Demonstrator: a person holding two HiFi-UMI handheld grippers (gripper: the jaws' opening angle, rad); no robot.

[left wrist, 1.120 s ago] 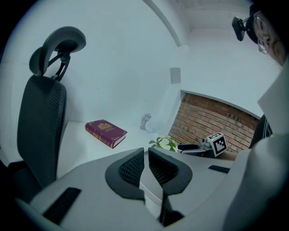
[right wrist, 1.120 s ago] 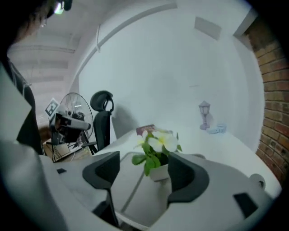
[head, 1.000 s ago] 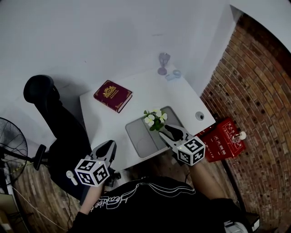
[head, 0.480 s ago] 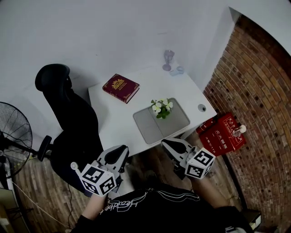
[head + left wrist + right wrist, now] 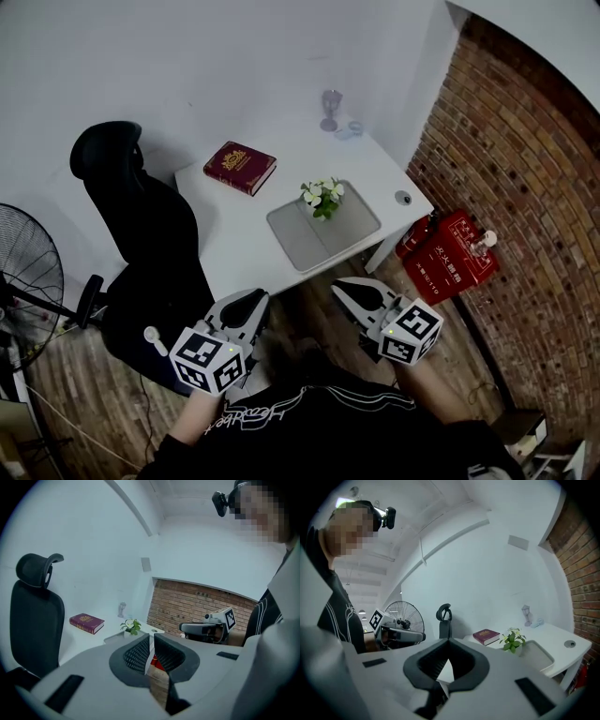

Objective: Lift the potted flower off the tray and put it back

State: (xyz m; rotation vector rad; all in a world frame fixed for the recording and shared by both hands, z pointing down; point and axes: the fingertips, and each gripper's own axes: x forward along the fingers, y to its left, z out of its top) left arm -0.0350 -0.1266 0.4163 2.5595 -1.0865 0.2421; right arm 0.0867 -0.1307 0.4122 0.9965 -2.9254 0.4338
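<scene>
Both tongs had drawn back toward the person since the earlier frames. A second before, the right tongs [image 5: 347,287] had reached to the flower on the tray. Now they hung over the brown wooden floor [image 5: 305,309], short of the near edge of the white rectangular table [image 5: 234,230], and their jaws were pressed together at the tips, holding nothing. The left tongs [image 5: 251,298] hung beside them, also clear of the table, with only a narrow slit between the jaws and nothing in it.

The small potted flower [image 5: 322,197], with pale white blossoms and green leaves in a light pot, stood upright on the flat grey rectangular tray [image 5: 319,242]. It was at the tray's far edge and was the one thing on it, well apart from both tongs.

A dark red hardcover book [image 5: 240,167] lay left of the tray. A clear glass goblet [image 5: 329,110] stood at the table's far corner, and a black office chair [image 5: 141,225] stood by the table's left side.
</scene>
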